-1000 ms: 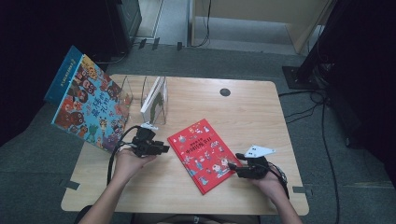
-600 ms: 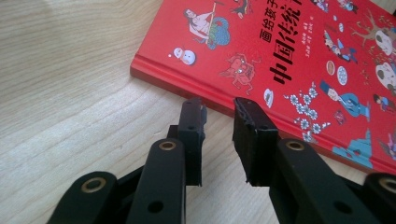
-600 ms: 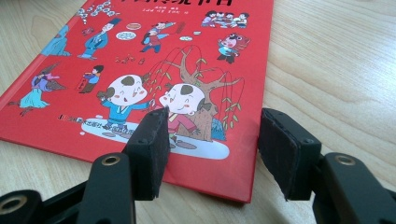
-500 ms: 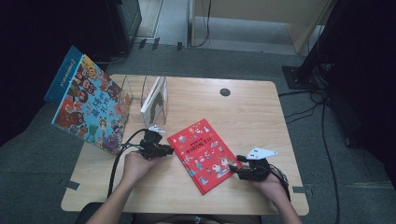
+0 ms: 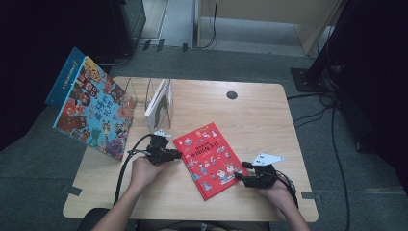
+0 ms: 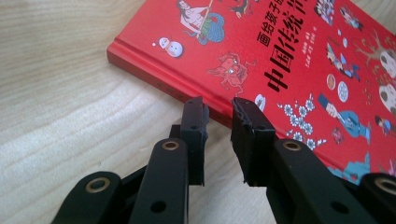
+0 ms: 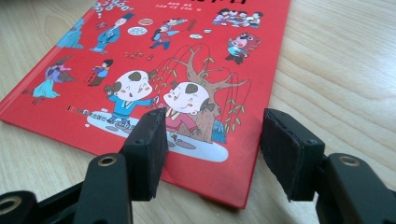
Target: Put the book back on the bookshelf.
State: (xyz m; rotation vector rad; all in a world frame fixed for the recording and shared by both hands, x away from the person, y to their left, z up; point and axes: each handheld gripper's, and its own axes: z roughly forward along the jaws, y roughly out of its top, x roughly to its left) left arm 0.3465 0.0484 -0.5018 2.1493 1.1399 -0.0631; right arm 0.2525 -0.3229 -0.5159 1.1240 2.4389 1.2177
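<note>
- Grey carpet surrounds a light wooden counter (image 5: 250,120) in the high view, with dark equipment and cables at the room's far and right sides.
- On that counter, a red book (image 5: 209,159) lies flat near the middle of the near edge, turned at an angle. A clear rack (image 5: 144,94) with a white book (image 5: 158,103) standing in it sits toward the far left corner, and a large colourful book (image 5: 91,110) leans out past the left edge. A small dark disc (image 5: 232,95) sits near the far edge.
- Same view: the left gripper (image 5: 166,154) is held low at the red book's left edge, forearm coming in from the near edge. The right gripper (image 5: 250,175) rests at the book's near right corner, hand behind it.
- Left gripper view: pale wood grain runs under the red book (image 6: 289,70). The left gripper (image 6: 219,126) points at the book's spine edge; its jaws have just been closing and now stand narrowly apart, with the edge right at their tips and not clearly pinched.
- Right gripper view: the red book (image 7: 177,60) lies on the wood. The right gripper (image 7: 215,154) has its jaws released and spread wide, one above the cover, the other beyond the book's edge over bare wood.
</note>
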